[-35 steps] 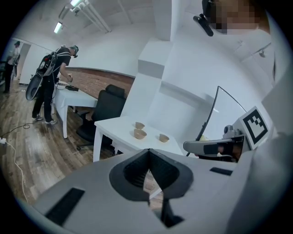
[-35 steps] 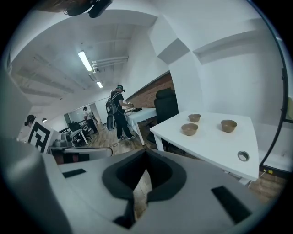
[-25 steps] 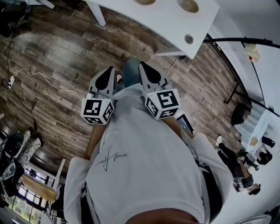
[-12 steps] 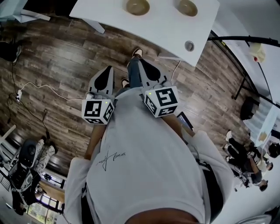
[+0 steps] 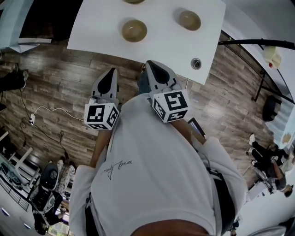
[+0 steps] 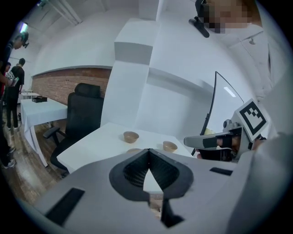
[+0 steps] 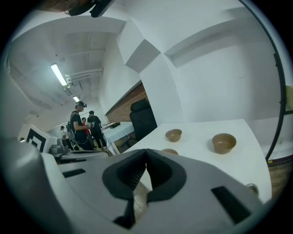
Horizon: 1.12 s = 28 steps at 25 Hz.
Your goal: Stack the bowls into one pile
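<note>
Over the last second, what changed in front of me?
The white table and its bowls have slid down the head view, nearer you; a third bowl now shows at the top edge. Nothing taken or released. Left claw and right claw remain shut, empty, side by side.

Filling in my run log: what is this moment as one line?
left gripper: shut, empty | right gripper: shut, empty | three tan round bowls: separate on white table, unstacked

three bowls (image 7: 173,135) (image 7: 224,142) (image 7: 169,151), one white table (image 5: 161,39), two grippers (image 5: 111,71) (image 5: 150,63), one black chair (image 6: 84,114)
</note>
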### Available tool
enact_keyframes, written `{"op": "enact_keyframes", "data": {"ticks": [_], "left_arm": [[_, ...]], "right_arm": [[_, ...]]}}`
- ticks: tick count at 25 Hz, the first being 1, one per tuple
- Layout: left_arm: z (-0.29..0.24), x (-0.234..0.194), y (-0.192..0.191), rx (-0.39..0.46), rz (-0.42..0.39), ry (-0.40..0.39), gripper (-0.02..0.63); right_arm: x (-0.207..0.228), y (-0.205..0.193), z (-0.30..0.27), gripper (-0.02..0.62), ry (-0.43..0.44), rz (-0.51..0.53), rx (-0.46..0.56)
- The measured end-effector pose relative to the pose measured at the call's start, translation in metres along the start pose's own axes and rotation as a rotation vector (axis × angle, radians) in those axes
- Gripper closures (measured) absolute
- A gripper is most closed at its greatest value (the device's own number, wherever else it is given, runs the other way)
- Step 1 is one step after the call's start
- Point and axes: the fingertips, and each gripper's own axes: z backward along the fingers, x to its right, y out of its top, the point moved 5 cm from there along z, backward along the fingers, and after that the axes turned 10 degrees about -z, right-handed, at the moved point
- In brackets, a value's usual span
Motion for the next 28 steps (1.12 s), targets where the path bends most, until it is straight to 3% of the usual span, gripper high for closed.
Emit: {"op": "enact_keyframes", "data": {"ticks": [7, 17, 28], "left_arm": [[-0.045, -0.009, 0.026, -0.003, -0.046, -0.030, 0.606], [-0.075, -0.015, 0.037, -0.045, -0.060, -0.094, 0.606], [-0.118, -0.040, 0.054, -0.047, -0.081, -0.260, 0.606]], "right_arm": [[0.027, 0.031, -0.026, 0.584, -0.008, -0.034, 0.040], [0.047, 0.035, -0.033, 0.584, -0.066, -0.124, 0.039], [0.054, 0.042, -0.041, 0.584, -0.254, -0.194, 0.089]]}}
